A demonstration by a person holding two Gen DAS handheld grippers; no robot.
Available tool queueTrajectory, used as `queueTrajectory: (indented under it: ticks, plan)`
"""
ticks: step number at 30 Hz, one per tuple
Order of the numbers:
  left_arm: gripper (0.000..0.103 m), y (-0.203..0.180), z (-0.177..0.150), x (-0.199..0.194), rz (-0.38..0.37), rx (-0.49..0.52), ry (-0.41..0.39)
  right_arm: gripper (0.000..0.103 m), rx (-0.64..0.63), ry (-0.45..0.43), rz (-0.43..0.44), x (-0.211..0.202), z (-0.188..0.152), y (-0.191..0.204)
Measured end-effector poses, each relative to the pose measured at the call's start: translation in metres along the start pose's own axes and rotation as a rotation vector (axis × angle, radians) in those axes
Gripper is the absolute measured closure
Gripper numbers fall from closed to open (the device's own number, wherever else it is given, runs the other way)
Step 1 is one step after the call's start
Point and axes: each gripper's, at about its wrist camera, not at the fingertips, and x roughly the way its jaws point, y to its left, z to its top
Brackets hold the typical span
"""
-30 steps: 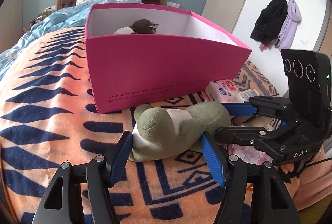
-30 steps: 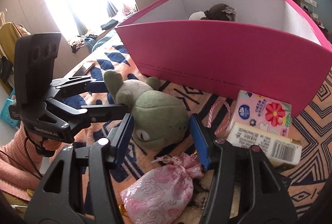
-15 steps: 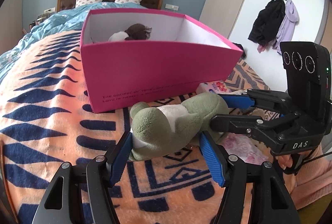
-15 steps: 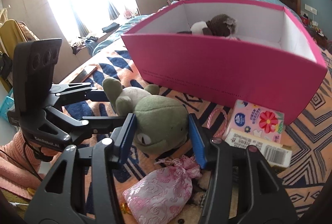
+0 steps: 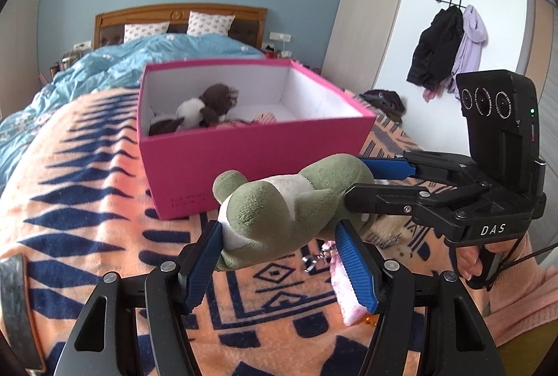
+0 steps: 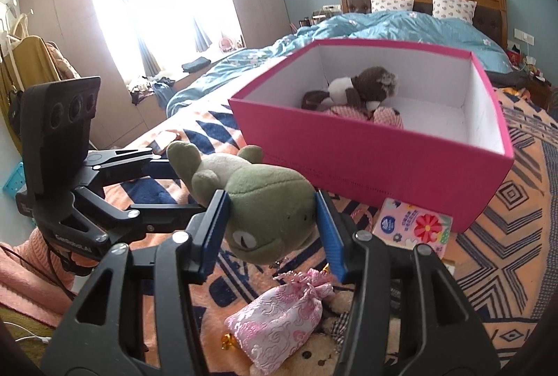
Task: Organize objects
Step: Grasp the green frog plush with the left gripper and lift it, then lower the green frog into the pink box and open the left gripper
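2 ribbed blue-padded hand-held grippers clamp a fuzzy green plush frog [image 5: 279, 212].

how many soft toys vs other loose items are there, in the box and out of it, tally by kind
soft toys: 2, green plush held by both grippers, brown plush in the pink box
drawstring pouches: 1, pink pouch
tissue packs: 1, floral pack
total: 4

The small dark print on the pink cardboard box [image 5: 195, 198] is partly covered by the green plush frog [image 5: 279, 212] and is too small to be read. At 6 o'clock, a tan teddy bear [image 6: 314, 356] is largely hidden under the pink brocade drawstring pouch [image 6: 279, 320].
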Motion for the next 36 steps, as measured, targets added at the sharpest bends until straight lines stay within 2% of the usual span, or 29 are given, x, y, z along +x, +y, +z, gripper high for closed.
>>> queueTrajectory:
  ticks: [8,19,29,36]
  plan:
    - [0.036,-0.012,0.021,-0.020,0.027,0.051,-0.080,0.051,-0.036,-0.057,0.006,-0.018,0.018,0.003]
    - [0.036,-0.006,0.074,-0.024,0.087,0.092,-0.166,0.051,-0.181,-0.173,-0.048,-0.032,0.077,0.008]
    - [0.036,0.018,0.117,0.007,0.139,0.062,-0.150,0.050,-0.183,-0.167,-0.051,-0.002,0.124,-0.019]
    - [0.036,0.037,0.128,0.037,0.181,0.042,-0.100,0.051,-0.175,-0.129,-0.046,0.027,0.141,-0.041]
